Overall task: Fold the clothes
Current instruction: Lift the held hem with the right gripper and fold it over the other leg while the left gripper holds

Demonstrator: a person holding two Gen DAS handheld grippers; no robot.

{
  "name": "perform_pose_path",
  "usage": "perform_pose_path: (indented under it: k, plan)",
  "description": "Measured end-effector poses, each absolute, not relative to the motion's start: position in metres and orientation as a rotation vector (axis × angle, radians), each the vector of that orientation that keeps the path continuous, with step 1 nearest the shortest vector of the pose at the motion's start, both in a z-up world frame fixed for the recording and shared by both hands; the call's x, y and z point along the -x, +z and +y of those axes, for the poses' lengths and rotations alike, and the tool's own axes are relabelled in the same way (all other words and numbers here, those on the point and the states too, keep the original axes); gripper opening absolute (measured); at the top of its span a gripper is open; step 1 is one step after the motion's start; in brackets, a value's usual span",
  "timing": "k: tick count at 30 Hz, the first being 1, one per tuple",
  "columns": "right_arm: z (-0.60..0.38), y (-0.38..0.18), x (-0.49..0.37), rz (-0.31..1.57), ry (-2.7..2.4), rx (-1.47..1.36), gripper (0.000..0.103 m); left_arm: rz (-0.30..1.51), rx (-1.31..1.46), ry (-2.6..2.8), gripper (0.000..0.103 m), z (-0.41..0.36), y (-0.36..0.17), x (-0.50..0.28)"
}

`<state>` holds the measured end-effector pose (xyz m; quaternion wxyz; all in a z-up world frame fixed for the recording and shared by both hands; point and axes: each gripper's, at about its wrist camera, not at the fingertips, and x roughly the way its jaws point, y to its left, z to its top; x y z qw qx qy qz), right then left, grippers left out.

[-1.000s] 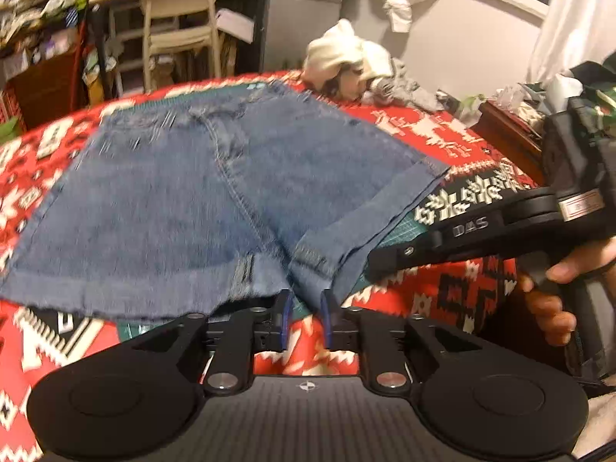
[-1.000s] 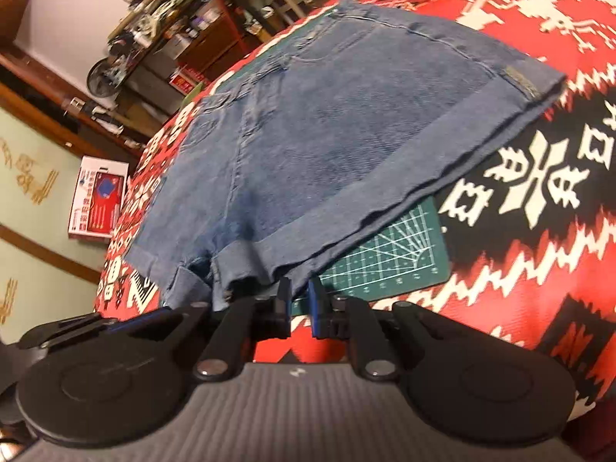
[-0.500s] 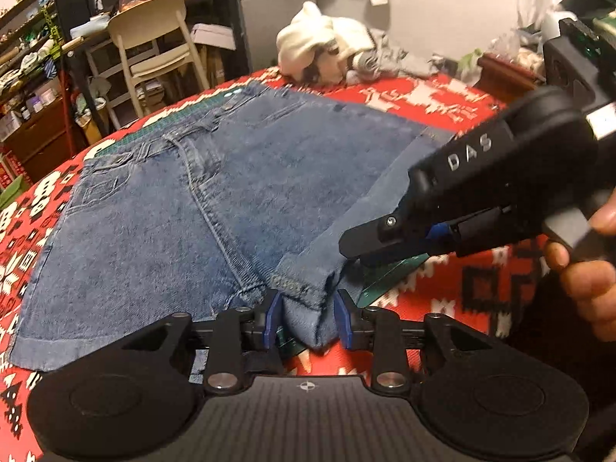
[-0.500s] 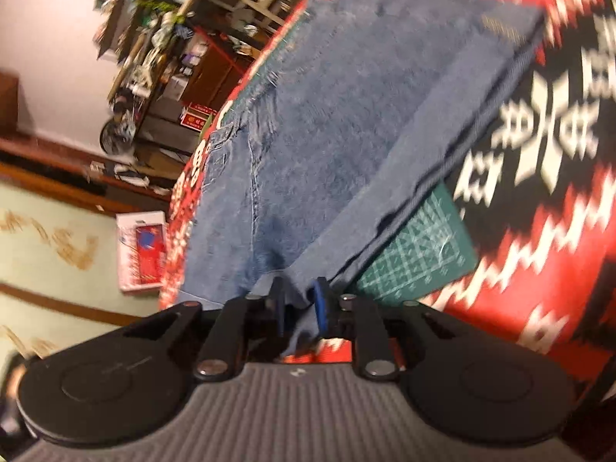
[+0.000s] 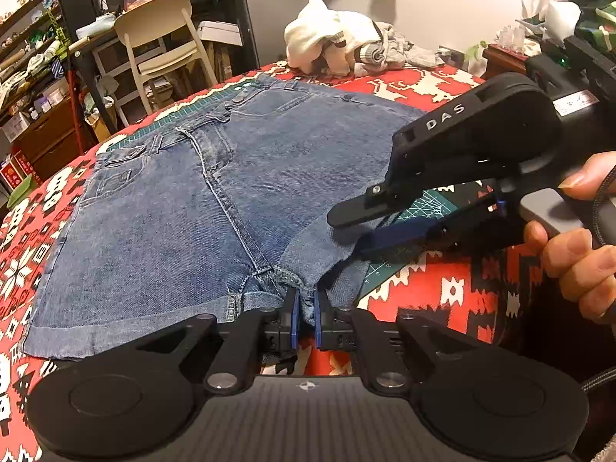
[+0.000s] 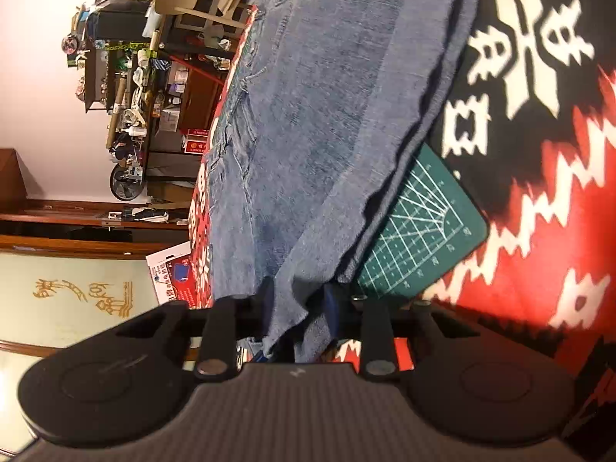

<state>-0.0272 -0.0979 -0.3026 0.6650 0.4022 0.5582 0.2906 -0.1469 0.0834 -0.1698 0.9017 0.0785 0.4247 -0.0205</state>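
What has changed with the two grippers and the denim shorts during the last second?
The left gripper moved forward and closed on the denim shorts at the crotch hem. The right gripper rolled sideways, took hold of the right leg hem and lifted it off the green cutting mat. One second ago both grippers were just short of the fabric, holding nothing. The waistband and the left leg stayed flat on the red patterned cloth.

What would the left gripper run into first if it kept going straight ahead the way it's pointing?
The denim shorts: the left gripper already has its jaws shut on the hem near the crotch, so going on would probably just push into the denim.
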Motion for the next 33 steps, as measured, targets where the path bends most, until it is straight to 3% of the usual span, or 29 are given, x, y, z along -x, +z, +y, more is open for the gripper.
perform_pose_path:
  k: [1,15,20,22,27,29,30,31,33]
  plan:
    - [-0.096,-0.301,0.027,1.255,0.646,-0.877,0.003,0.881,-0.163,-0.041,0.008,0.083,-0.170,0.147]
    - [-0.112,-0.270,0.037,1.216,0.613,-0.735,0.001,0.926,-0.199,-0.057,0.003,0.079,-0.180,0.153]
    - [-0.114,-0.275,0.039,1.226,0.641,-0.778,0.011,0.951,-0.157,-0.053,0.010,0.083,-0.182,0.151]
    - [-0.115,-0.277,0.039,1.222,0.643,-0.794,0.018,0.956,-0.145,-0.059,0.019,0.083,-0.183,0.151]
    - [-0.117,-0.281,0.039,1.202,0.648,-0.816,0.021,0.960,-0.082,-0.064,0.021,0.087,-0.182,0.150]
    - [-0.115,-0.280,0.037,1.193,0.652,-0.812,0.019,0.958,-0.048,-0.066,0.021,0.090,-0.181,0.149]
    - [-0.114,-0.279,0.037,1.192,0.653,-0.797,0.003,0.956,-0.027,-0.068,0.021,0.093,-0.180,0.148]
    - [-0.112,-0.278,0.038,1.193,0.650,-0.772,0.001,0.954,-0.006,-0.069,0.019,0.095,-0.180,0.147]
    - [-0.110,-0.275,0.039,1.194,0.643,-0.740,0.001,0.956,0.023,-0.065,0.004,0.098,-0.179,0.146]
